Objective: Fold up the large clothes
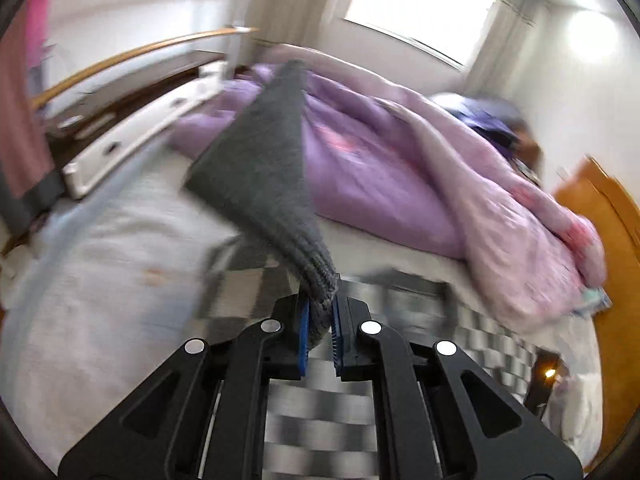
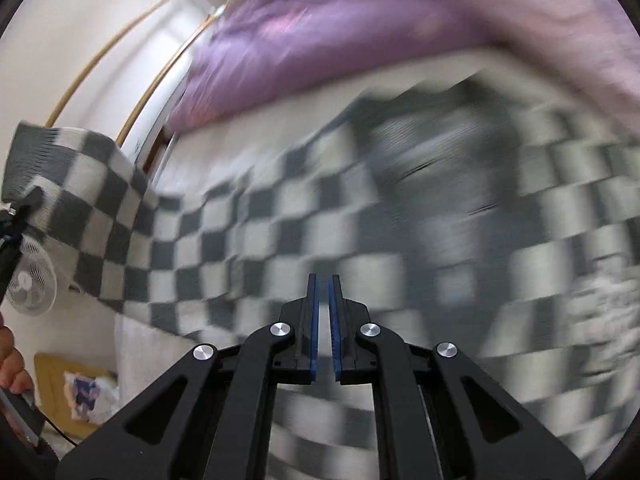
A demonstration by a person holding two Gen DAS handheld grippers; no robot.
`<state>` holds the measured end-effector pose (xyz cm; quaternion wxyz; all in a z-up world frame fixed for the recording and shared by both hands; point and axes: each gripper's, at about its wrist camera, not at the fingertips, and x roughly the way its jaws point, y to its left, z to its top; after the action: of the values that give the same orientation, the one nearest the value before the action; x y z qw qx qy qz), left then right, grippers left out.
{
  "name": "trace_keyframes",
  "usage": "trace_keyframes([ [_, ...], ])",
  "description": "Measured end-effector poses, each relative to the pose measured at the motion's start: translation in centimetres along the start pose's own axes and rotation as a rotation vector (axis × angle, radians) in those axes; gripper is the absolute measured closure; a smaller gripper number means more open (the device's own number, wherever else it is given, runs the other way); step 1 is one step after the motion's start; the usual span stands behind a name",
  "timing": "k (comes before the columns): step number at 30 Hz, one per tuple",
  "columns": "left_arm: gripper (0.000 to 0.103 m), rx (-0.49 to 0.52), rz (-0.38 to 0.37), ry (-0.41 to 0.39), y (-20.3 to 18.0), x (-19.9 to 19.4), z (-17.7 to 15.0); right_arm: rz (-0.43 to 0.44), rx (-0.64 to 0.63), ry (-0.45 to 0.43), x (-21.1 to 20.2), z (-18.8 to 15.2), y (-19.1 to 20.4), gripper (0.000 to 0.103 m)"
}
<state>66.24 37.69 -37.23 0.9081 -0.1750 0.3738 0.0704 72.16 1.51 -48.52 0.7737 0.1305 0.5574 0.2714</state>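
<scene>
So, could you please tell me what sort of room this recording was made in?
Most likely a bedroom: a rumpled purple duvet lies on a bed beneath a bright window, and the checkered sweater is spread over the mattress.

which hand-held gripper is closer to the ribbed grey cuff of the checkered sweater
Left. The left hand-held gripper is shut on the ribbed grey knit cuff, lifting it. The right hand-held gripper hangs over the grey-and-white checkered sweater body, nearly shut and gripping nothing.

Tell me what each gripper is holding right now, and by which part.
The left gripper is shut on the checkered sweater, pinching its grey ribbed edge. The right gripper holds nothing; its fingers are nearly together above the sweater.
</scene>
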Motion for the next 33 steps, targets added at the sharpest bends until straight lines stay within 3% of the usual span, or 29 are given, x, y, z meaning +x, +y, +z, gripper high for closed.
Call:
trace_keyframes([
  [5,0.094,0.094,-0.069,0.102,-13.6,5.9,-4.2,-0.135,0.072,-0.118,-10.5,1.1,-12.8,0.095],
  [9,0.094,0.141,-0.09,0.202,-21.0,11.0,-8.8,-0.267,0.169,-0.155,-16.2,1.1,-22.2,0.095],
  [16,0.094,0.253,-0.054,0.362,-25.4,17.5,-16.4,-0.394,0.427,-0.148,-19.2,-1.1,-34.4,0.086],
  [19,0.09,0.282,-0.002,0.421,-26.5,19.6,-18.6,-0.417,0.582,-0.14,-19.7,-2.3,-39.2,0.062],
  [22,0.081,0.301,0.042,0.45,-27.3,20.2,-19.8,-0.464,0.703,-0.142,-19.9,-3.5,-42.4,0.057],
  [24,0.068,0.289,0.032,0.417,-28.1,19.5,-20.1,-0.515,0.766,-0.128,-19.8,-4.0,-43.8,0.055],
  [26,0.046,0.292,-0.005,0.38,-29.3,18.7,-20.2,-0.483,0.83,-0.121,-19.1,-4.7,-45.2,0.054],
  [28,0.046,0.315,-0.056,0.381,-30.8,18.8,-20.7,-0.509,0.854,-0.121,-18.4,-5.2,-46.1,0.053],
  [33,0.046,0.391,-0.154,0.514,-34.2,21.6,-24.1,-0.518,0.852,-0.222,-18.1,-5.6,-46.7,0.053],
])
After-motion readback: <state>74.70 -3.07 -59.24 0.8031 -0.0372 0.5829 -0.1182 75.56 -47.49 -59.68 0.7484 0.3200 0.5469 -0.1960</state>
